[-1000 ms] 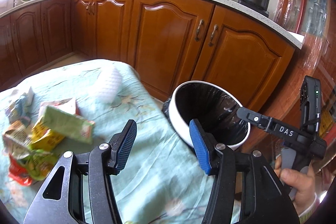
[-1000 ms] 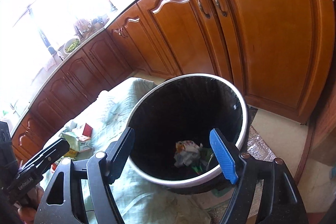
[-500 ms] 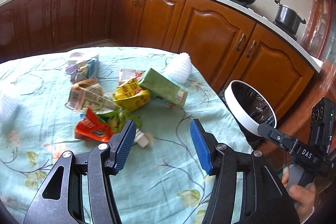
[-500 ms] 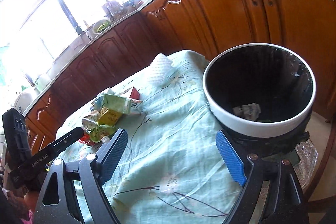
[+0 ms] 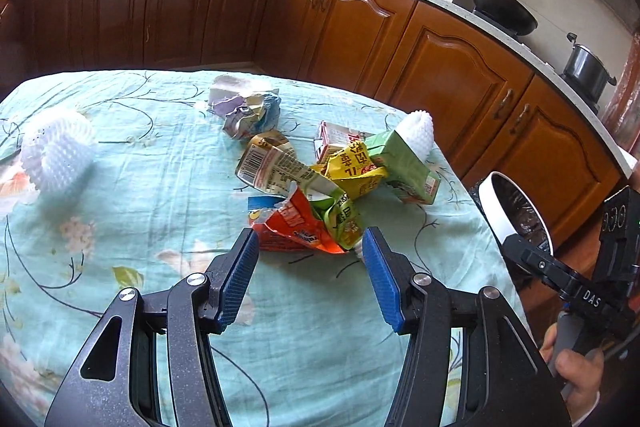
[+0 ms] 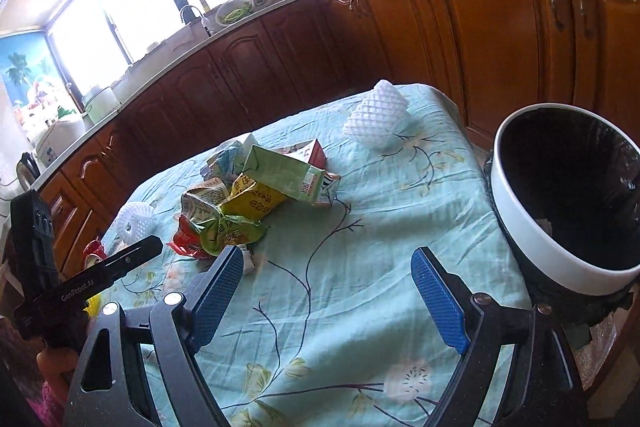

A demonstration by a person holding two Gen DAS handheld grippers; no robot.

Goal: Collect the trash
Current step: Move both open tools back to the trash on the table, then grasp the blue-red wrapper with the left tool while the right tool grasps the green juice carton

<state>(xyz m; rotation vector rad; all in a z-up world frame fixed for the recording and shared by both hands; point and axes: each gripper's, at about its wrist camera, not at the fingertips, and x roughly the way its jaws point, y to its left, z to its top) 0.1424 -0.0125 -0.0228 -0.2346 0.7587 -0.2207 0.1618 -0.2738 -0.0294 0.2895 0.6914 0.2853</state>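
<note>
- While the left gripper (image 5: 308, 241) hovered just before the orange wrapper (image 5: 294, 227), its jaws stood wide.
- The right gripper (image 6: 328, 265), beside the trash bin (image 6: 532, 227), was wide too, holding nothing.

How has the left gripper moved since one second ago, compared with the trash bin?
Yes. The left gripper swung away from the trash bin, now at the view's right edge, toward the wrapper pile.
</note>
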